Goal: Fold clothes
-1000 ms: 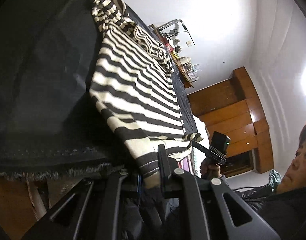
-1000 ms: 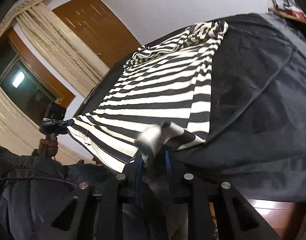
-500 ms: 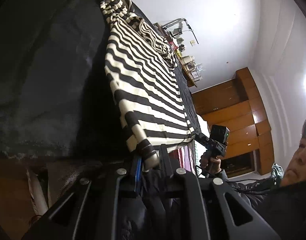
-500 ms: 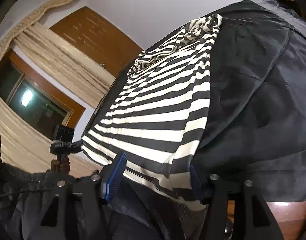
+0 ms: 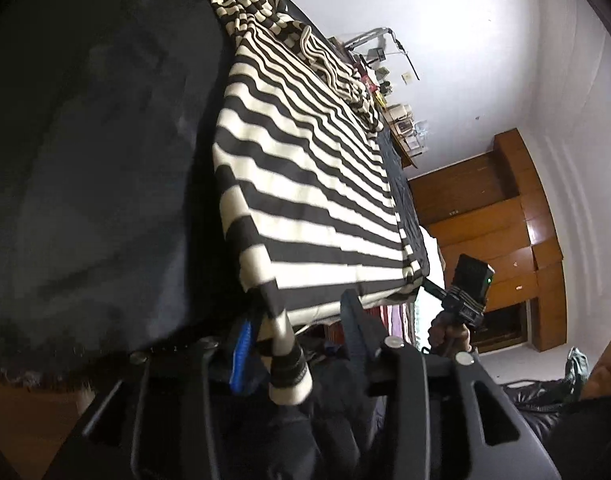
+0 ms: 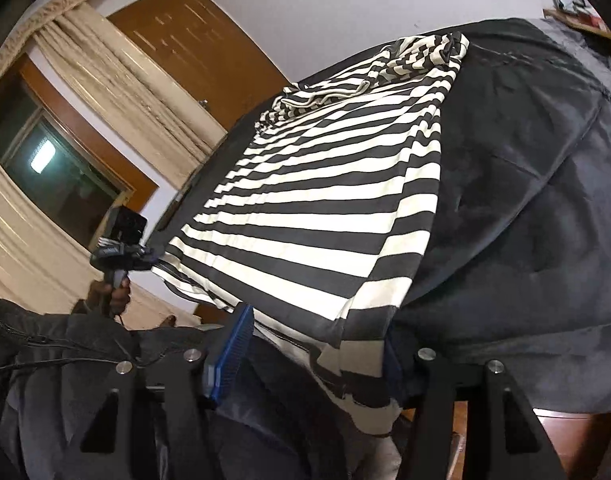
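A black-and-cream striped garment point(image 5: 305, 184) lies flat on a dark cloth-covered table point(image 5: 97, 168), with its bunched end at the far side. Its near hem hangs over the table's edge. My left gripper point(image 5: 297, 312) is at the hem's left corner with its jaws opening; a striped cuff point(image 5: 285, 364) dangles loose between the fingers. In the right wrist view the same garment point(image 6: 325, 208) lies on the table point(image 6: 525, 208). My right gripper point(image 6: 317, 324) straddles the right corner of the hem with its jaws closing, and the pads stand off the cloth.
Each gripper also shows in the other's view, held by a hand point(image 5: 449, 332) point(image 6: 109, 296). A person in a dark jacket point(image 5: 577, 420) stands at the near side. Wooden cabinets point(image 5: 497, 220), a cluttered shelf point(image 5: 401, 120), curtains point(image 6: 117, 92) and a window point(image 6: 53, 172) surround the table.
Both grippers were shut on the hem's corners a second ago. The right one opened first, then the left. The hem dropped and the garment settled flat on the table.
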`<state>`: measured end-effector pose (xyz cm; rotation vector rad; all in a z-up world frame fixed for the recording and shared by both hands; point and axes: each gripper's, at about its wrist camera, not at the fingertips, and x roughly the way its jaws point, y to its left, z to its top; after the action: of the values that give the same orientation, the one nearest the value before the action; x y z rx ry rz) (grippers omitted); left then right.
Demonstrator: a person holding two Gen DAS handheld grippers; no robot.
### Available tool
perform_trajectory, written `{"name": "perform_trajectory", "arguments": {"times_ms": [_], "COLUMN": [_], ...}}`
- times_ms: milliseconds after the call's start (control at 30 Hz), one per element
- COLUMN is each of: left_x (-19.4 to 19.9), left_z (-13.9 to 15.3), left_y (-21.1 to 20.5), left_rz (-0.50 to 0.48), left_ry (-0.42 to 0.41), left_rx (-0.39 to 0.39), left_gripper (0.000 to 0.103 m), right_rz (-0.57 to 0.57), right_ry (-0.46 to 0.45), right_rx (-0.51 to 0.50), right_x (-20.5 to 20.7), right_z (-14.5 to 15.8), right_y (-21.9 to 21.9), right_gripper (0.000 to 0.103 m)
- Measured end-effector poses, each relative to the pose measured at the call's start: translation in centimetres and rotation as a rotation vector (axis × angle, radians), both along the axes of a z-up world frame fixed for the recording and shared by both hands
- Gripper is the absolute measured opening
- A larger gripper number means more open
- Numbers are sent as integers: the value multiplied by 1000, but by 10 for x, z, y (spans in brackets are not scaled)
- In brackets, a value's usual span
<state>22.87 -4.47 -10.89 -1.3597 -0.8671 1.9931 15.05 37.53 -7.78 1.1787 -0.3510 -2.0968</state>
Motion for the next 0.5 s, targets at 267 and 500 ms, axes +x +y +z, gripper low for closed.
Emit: {"name": "perform_trajectory", "arguments": {"times_ms": [267, 500], "left_x": [-16, -27], "left_z": [9, 24], "left_y": [11, 9], "left_rz": [2, -10], "left_ry": [60, 113], "left_rx": [44, 2], "left_gripper": [4, 4], "right_rz": [30, 31], "right_ry": [-1, 70], "right_rx": [1, -241], "right_x": [-8, -26], "right_z": [-2, 19], "right_y": [-2, 8], "right_gripper": [20, 20]}}
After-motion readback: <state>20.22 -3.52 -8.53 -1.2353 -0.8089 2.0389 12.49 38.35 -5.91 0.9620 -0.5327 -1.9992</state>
